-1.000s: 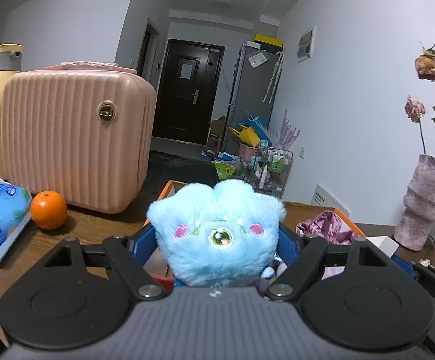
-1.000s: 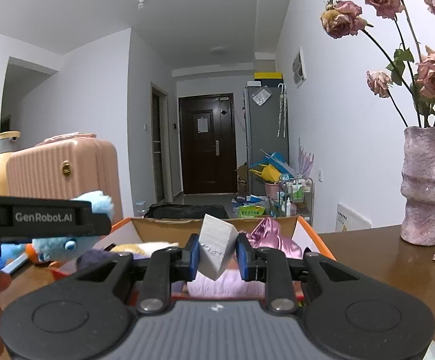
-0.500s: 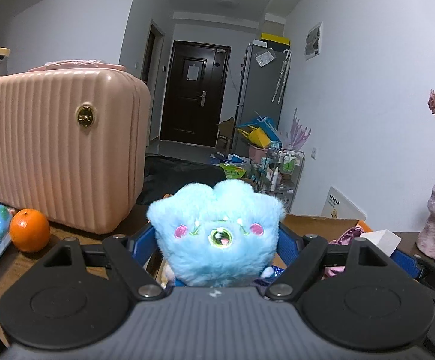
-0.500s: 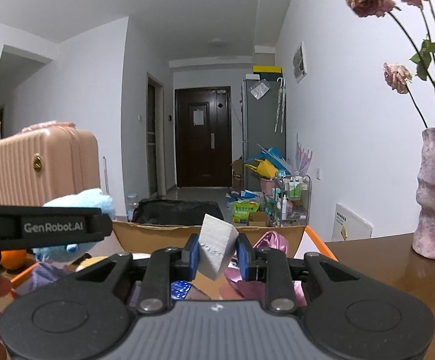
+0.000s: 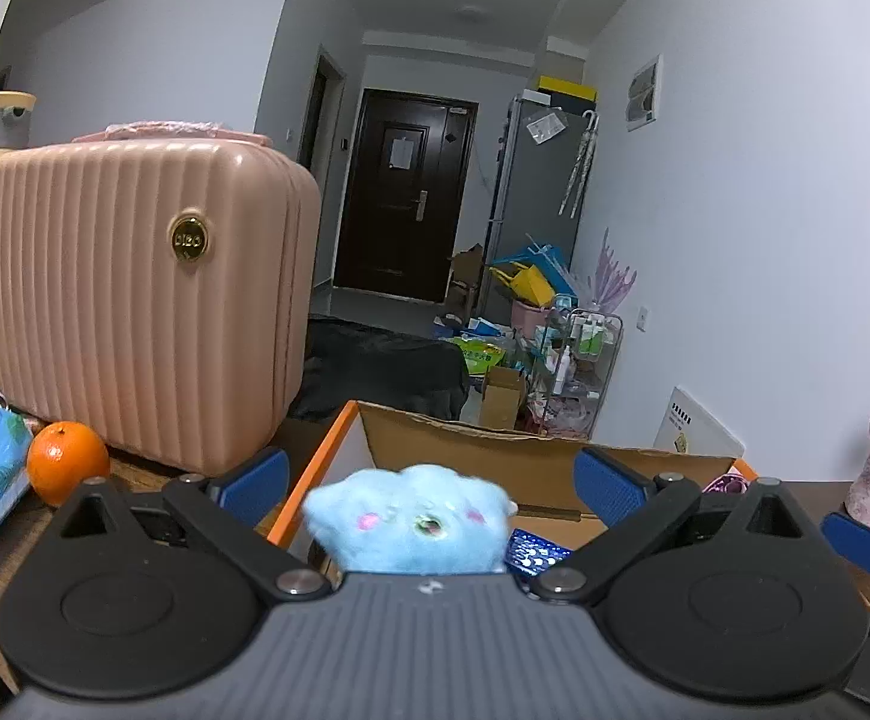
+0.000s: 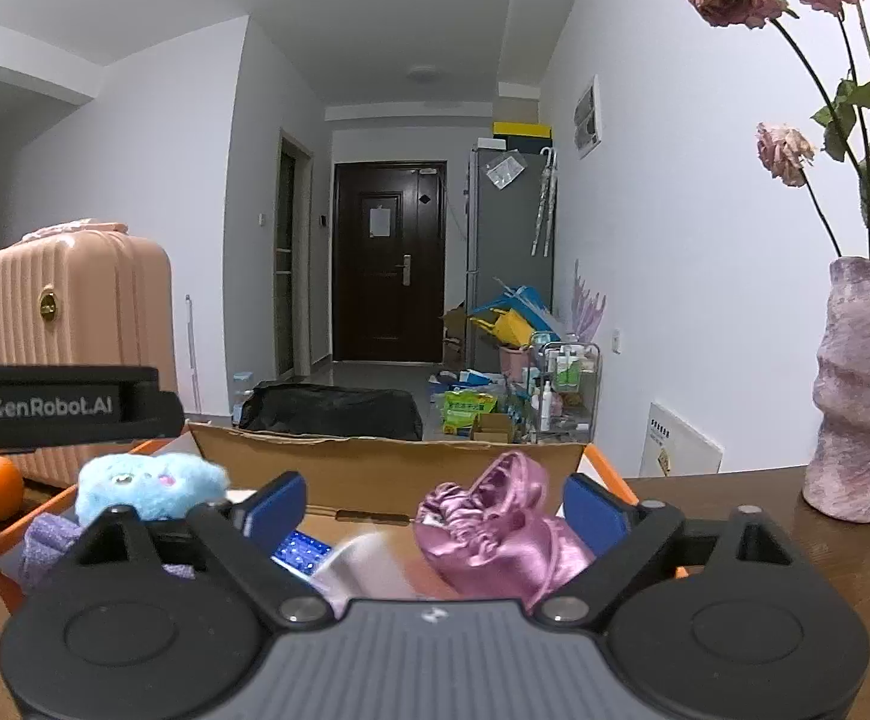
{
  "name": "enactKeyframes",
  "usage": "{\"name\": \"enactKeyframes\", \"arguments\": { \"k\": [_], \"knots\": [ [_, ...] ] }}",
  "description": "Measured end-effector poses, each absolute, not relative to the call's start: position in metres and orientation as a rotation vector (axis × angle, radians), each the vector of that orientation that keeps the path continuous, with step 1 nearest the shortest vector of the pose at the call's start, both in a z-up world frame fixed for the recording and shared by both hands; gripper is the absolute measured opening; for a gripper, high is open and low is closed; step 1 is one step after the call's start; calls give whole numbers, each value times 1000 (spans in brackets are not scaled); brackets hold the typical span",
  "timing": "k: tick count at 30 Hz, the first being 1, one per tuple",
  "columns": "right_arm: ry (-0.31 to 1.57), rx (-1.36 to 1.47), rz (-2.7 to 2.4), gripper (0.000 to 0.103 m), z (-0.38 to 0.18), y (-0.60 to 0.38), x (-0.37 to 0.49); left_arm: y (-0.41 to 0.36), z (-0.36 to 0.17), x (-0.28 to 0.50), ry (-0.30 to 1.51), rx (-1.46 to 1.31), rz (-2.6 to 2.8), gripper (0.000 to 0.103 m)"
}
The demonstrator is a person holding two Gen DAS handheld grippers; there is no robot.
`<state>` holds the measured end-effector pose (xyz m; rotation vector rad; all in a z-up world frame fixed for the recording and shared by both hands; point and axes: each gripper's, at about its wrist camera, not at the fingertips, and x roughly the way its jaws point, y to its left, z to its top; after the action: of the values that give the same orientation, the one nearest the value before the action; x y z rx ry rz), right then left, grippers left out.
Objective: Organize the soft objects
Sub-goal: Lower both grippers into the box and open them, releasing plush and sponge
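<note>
Our left gripper (image 5: 429, 486) has just sprung wide, gripping nothing; the blurred blue plush (image 5: 411, 519) sits low between its jaws, inside the box (image 5: 471, 450), bottom hidden. Our right gripper (image 6: 432, 504) has also just opened, empty, above a pink satin bundle (image 6: 495, 531) in the box.

Brown wooden table (image 6: 735, 516): cardboard box (image 5: 471, 450), pink suitcase (image 5: 135, 300), orange (image 5: 66, 471), vase (image 6: 861, 396).
</note>
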<state>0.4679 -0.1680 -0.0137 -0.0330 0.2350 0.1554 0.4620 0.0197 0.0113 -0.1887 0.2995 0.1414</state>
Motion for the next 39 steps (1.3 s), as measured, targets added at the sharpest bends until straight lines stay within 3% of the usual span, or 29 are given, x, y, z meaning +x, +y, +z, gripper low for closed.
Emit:
{"name": "enactKeyframes", "arguments": {
  "k": [3,39],
  "knots": [
    [237,-33,142,102,-16,-168,467,22,11,463,306,-196,149,103],
    [155,-57,118,103,-17,-211,360,11,4,374,344,-205,187,103]
  ]
}}
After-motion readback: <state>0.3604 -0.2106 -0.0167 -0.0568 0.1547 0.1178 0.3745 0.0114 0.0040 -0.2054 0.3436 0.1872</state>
